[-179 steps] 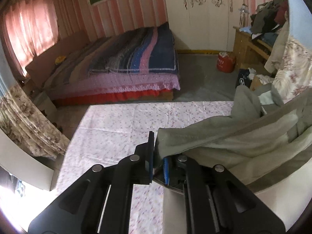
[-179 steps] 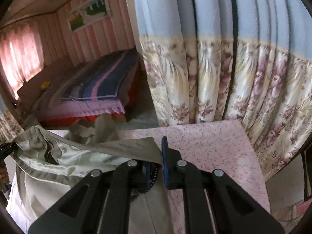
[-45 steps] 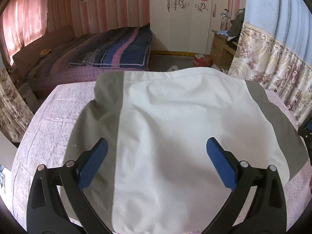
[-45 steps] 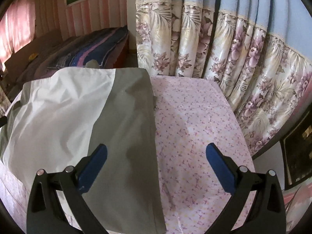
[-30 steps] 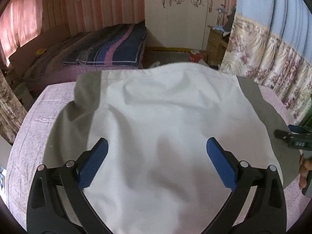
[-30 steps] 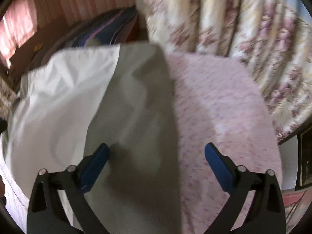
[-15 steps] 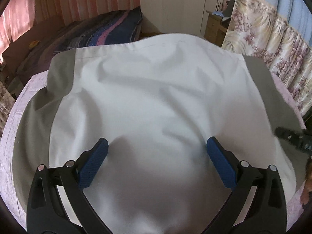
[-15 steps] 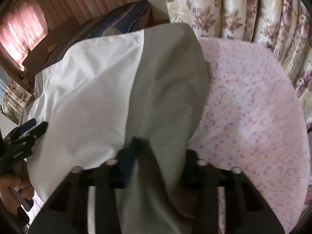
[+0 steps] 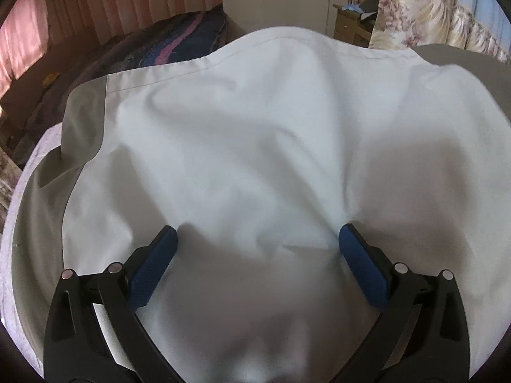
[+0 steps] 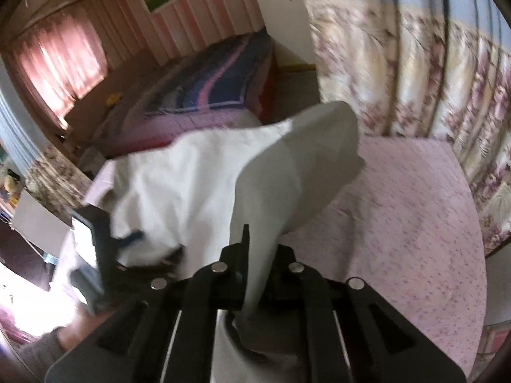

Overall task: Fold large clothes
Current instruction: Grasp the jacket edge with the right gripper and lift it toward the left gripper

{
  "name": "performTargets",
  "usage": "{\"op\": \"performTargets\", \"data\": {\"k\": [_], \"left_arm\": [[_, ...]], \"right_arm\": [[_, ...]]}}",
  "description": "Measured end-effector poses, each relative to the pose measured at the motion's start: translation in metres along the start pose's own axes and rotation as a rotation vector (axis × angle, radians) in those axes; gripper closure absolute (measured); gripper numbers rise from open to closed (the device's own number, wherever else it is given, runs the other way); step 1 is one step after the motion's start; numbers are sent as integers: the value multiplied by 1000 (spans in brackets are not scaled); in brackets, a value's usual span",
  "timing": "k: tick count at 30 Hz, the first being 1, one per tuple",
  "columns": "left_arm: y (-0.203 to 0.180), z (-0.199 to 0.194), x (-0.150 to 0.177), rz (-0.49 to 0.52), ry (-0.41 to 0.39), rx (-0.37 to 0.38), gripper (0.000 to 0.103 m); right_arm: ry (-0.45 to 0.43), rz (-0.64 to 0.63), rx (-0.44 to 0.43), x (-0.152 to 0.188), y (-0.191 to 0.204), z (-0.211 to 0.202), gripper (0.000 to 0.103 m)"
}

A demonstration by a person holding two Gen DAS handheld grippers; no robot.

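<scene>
Garment: smooth, thin woven cloth, pale white-grey middle panel with darker olive-grey panels at both sides, a stitched seam along the far edge. It is lying over the bench, which is wearing a pink cloth with a fine speckled print. Soft creases are running across the pale panel; the near part is sitting in shadow.

Left tongs: you are holding them spread wide, blue ribbed pads well apart. Both tips are pressing down on the pale panel, and the cloth is puckering into folds between them. Nothing is being pinched.

Right tongs: the jaws have just been closing and are now pressed together on the garment's olive side panel. The cloth is rising from the grip in a taut, tent-like ridge, its far corner lifting clear of the bench. The picture is blurring here.

In the right view the left tongs are showing at the garment's near-left edge, with your hand below them.

Behind: a bed with a striped blue and pink blanket, floral curtains at the right.
</scene>
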State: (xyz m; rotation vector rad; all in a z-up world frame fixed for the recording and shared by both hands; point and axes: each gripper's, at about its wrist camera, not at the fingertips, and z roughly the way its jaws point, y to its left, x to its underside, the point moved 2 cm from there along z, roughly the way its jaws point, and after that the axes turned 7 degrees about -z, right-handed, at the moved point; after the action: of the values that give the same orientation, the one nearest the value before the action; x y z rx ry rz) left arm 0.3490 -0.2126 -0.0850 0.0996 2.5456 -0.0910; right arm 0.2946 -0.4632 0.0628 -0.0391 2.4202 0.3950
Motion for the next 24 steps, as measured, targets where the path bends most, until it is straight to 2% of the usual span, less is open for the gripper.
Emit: {"op": "performTargets", "data": {"k": [3, 7, 12, 15, 17, 20, 22, 24], "left_arm": [[16, -16, -3, -23, -6, 38, 7], [52, -56, -10, -30, -77, 56, 7], [118, -97, -11, -74, -137, 28, 7], [161, -118, -5, -111, -170, 11, 8], [191, -129, 7, -147, -184, -2, 8], [227, -133, 25, -198, -170, -16, 8], [254, -134, 38, -234, -146, -32, 8], [272, -136, 49, -265, -131, -34, 8]], "right_arm": [[-28, -15, -32, -12, 28, -5, 96], [-59, -41, -75, -28, 76, -6, 96], [-77, -96, -72, -44, 146, 4, 95], [-86, -152, -51, -42, 198, 23, 95], [-67, -144, -84, -33, 228, 49, 94], [-4, -133, -102, -12, 262, 96, 90], [56, -133, -101, 7, 280, 132, 78], [114, -130, -126, 23, 291, 157, 61]]}}
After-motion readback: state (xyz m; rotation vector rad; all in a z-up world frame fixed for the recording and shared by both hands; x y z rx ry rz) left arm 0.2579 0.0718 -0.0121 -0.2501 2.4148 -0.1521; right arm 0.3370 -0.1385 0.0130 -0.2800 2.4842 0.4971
